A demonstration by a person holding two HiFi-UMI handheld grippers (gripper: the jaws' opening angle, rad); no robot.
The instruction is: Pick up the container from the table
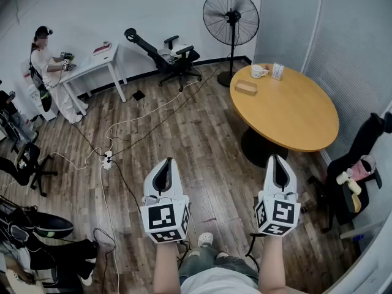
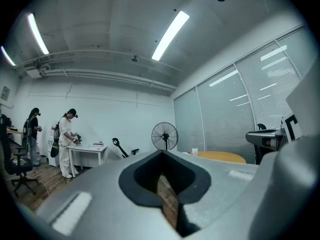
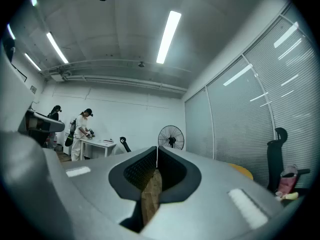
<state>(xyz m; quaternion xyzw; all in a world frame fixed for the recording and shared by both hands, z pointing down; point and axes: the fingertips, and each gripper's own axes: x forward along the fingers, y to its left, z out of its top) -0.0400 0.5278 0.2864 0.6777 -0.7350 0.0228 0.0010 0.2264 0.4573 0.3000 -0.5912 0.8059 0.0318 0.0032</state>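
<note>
Container [image 1: 246, 87] sits on the round bench [image 1: 294, 115] beside a mug [image 1: 259, 71], well apart from both claws. Both the left claw [image 1: 166, 162] and right claw [image 1: 277, 158] are pressed together and empty. The approach seems not yet begun; the next move calls for getting closer and spreading one claw.

Head view steeply down; gripper views share fan [image 2: 164, 135].

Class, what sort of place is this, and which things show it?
Probably an office or lab workroom: a round table, an office chair, a white desk and a standing fan.
</note>
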